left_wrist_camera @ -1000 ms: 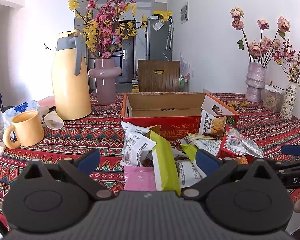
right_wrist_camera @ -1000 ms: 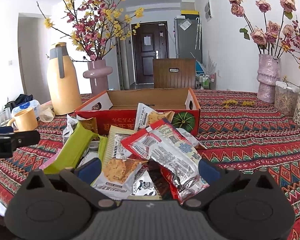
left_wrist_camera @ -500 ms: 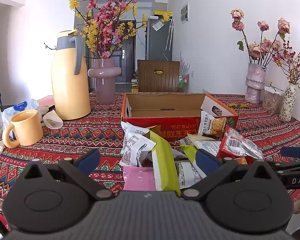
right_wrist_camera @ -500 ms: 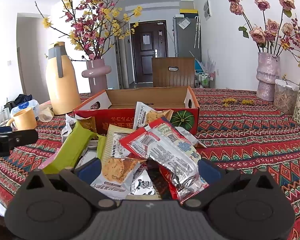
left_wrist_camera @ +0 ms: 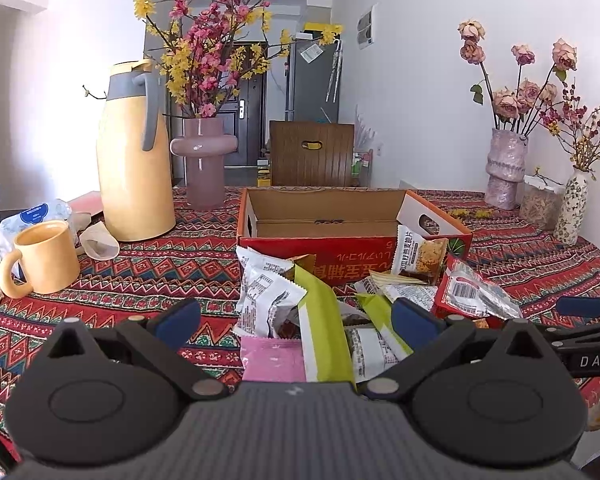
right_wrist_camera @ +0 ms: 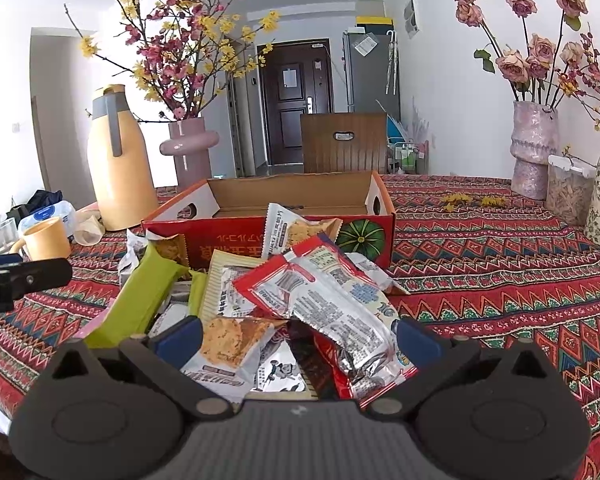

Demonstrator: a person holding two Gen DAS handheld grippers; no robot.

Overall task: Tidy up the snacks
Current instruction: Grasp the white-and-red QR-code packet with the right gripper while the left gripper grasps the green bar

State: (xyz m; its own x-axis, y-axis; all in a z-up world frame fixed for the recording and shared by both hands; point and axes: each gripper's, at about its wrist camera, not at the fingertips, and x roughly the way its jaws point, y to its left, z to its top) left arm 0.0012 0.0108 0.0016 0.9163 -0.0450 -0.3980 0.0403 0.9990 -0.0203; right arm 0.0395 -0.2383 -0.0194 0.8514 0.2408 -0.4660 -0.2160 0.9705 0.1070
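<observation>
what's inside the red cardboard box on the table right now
Nothing shows inside the red cardboard box: only bare brown inner walls are in view. Its floor is hidden behind the front wall, so small flat items cannot be ruled out. The snack packets lie piled outside, in front of it.

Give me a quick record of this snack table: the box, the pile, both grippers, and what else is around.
box: open cardboard box, looks empty
snack pile: loose packets on the tablecloth in front of the box
left gripper: open, over the pile, holding nothing
right gripper: open, over the pile, holding nothing
nearby: yellow jug, mug, flower vases
</observation>
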